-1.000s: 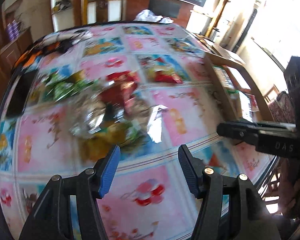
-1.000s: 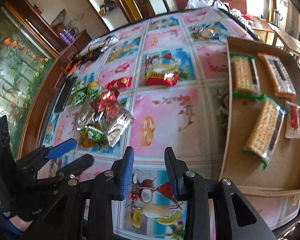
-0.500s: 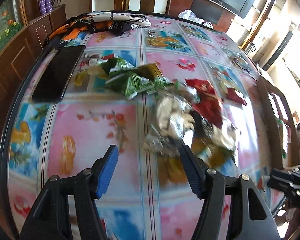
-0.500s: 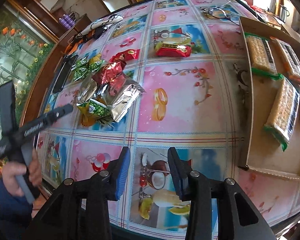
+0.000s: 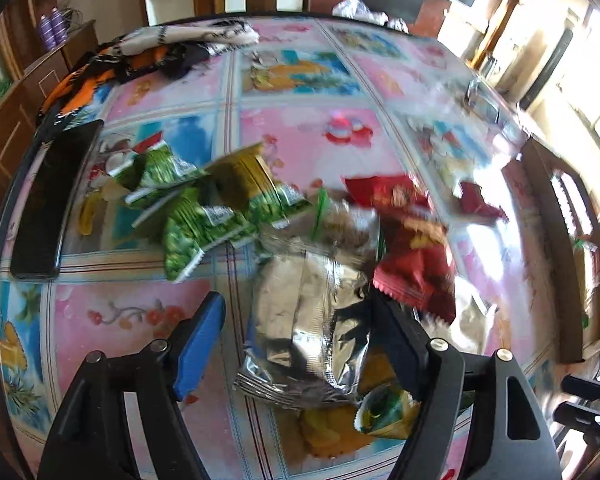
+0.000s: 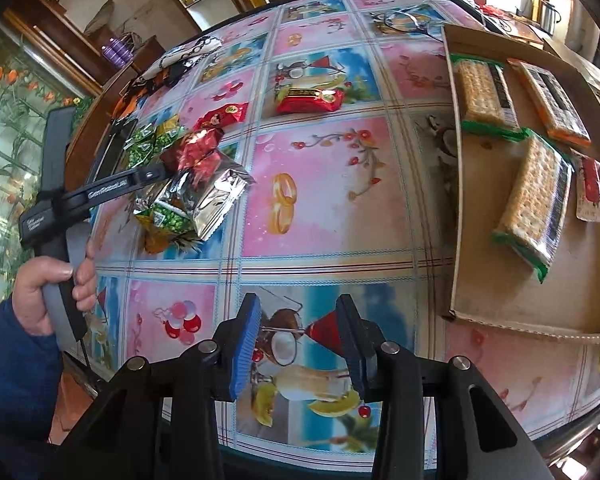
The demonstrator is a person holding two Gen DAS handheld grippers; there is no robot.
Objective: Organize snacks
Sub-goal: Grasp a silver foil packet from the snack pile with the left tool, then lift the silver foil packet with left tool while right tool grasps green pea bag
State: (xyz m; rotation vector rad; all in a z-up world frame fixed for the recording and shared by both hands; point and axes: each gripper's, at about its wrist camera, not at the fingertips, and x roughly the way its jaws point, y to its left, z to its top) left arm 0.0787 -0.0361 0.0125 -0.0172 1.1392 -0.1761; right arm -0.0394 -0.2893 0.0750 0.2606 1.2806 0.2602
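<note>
Motion blur smears the red packets (image 5: pixel 412 240) at three o'clock of the silver packet (image 5: pixel 308 320) in the left wrist view. A yellow-green packet (image 5: pixel 384 412) lies half hidden under it. At six o'clock both views cut off the gripper bodies.

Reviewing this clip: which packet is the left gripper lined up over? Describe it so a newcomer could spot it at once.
On the picture-tiled table, find the snack heap on the side opposite the cardboard tray. The left gripper, jaws just opening, stands over the silver foil packet at the heap's near edge. It alone is plain and mirror-bright; its neighbours are printed green or red.
</note>
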